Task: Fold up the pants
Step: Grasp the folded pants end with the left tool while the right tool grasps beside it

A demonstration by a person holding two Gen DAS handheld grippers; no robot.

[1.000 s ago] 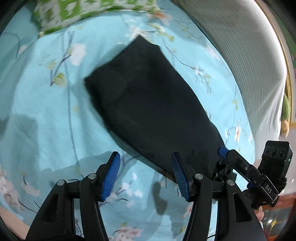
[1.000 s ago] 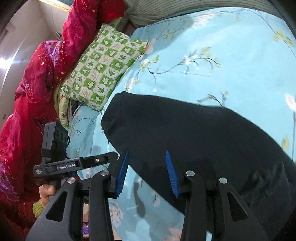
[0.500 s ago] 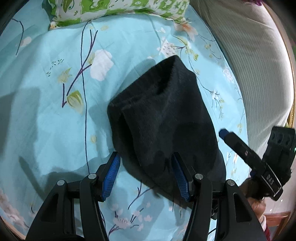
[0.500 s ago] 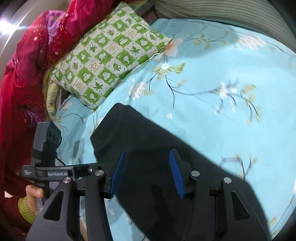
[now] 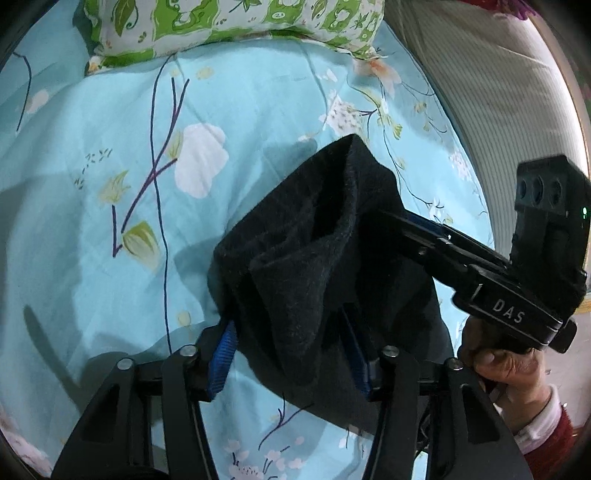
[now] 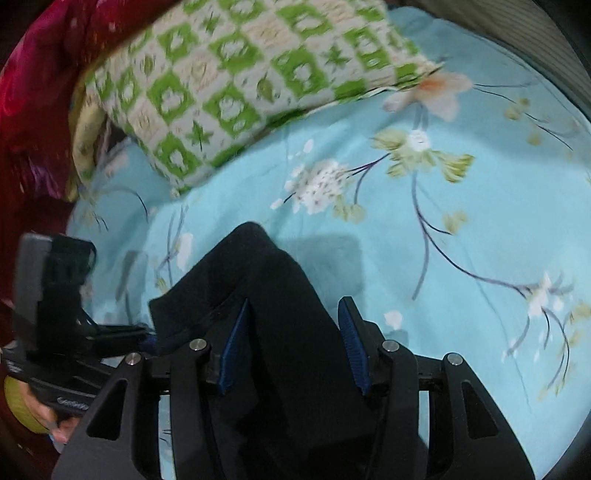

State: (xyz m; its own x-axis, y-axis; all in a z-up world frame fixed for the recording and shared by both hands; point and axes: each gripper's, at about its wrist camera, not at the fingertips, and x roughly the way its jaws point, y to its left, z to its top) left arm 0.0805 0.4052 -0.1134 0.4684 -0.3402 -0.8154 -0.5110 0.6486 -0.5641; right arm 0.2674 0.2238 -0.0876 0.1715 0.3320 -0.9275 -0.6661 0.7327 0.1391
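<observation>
The black pants (image 5: 314, 266) lie on the light blue flowered bedsheet (image 5: 110, 221), their far end bunched and lifted. My left gripper (image 5: 291, 343) is open, its blue pads on either side of the cloth. My right gripper shows in the left wrist view (image 5: 384, 221) reaching into the cloth from the right. In the right wrist view the right gripper (image 6: 291, 332) is open around the pants (image 6: 266, 295), and the left gripper (image 6: 140, 332) sits at the cloth's left edge.
A green and white checked pillow (image 6: 229, 85) lies at the head of the bed (image 5: 229, 22). A red blanket (image 6: 33, 92) is heaped at the left. A grey striped cover (image 5: 498, 92) runs along the right side.
Both grippers have moved forward along the pants to their far end. The cloth there has bunched up and now sits between each gripper's pads.
</observation>
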